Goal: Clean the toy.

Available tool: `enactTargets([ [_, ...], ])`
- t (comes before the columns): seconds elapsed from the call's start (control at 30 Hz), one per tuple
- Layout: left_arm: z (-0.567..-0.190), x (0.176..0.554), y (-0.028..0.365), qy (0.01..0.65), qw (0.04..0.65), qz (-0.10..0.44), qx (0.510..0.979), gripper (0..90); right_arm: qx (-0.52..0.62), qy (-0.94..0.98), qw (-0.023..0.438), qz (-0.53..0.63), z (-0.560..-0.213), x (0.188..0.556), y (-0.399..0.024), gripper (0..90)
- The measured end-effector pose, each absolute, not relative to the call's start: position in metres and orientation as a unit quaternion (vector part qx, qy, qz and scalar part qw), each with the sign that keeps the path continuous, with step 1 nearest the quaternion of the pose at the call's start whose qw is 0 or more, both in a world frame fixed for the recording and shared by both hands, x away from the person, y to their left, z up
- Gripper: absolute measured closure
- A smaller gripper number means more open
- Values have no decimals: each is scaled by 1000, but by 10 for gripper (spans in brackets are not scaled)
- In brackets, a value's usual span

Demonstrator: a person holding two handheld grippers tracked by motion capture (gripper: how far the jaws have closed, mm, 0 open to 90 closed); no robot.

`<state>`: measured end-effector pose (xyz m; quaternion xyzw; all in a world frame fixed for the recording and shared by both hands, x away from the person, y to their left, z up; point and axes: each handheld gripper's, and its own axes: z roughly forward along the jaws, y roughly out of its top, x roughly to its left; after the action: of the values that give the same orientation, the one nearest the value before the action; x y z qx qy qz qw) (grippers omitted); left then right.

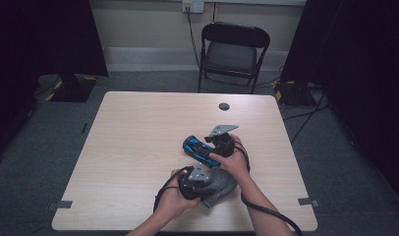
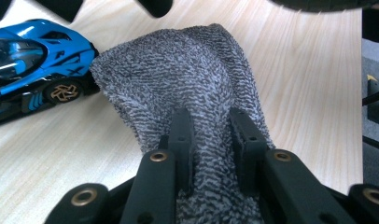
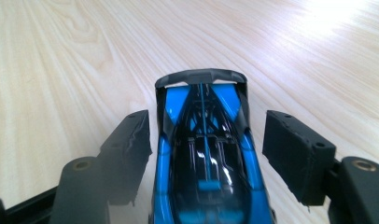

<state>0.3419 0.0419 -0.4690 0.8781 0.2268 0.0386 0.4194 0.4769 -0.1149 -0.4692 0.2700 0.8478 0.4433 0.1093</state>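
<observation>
High view: at a wooden table [image 1: 138,147], the left claw [image 1: 200,183] pinches a bunched grey cloth [image 2: 178,79], while the right claw [image 1: 214,147] stands spread astride a blue toy car [image 3: 204,158], not yet closed on it. Judging by this, any wiping of the car lies ahead. The car's front is cut off in the right gripper view; hands cover much of the cloth from above.

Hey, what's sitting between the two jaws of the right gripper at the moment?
The blue toy car lies between the open jaws of the right gripper, with a gap on each side, in the right gripper view.
</observation>
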Motion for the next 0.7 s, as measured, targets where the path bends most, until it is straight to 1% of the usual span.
enactTargets([
  [0.13, -470, 342, 40, 226, 422, 41, 877, 728, 275, 846, 110, 443, -462, 474, -135, 344],
  [0.3, -471, 345, 37, 231, 428, 45, 873, 720, 287, 843, 126, 438, -457, 465, -162, 309],
  [0.37, -472, 346, 33, 228, 428, 48, 873, 718, 285, 844, 126, 437, -456, 461, -170, 306],
  [0.47, -475, 347, 28, 228, 424, 45, 875, 715, 296, 842, 127, 433, -457, 456, -181, 278],
  [0.7, -478, 353, 18, 227, 419, 54, 877, 711, 337, 833, 142, 416, -457, 445, -206, 261],
])
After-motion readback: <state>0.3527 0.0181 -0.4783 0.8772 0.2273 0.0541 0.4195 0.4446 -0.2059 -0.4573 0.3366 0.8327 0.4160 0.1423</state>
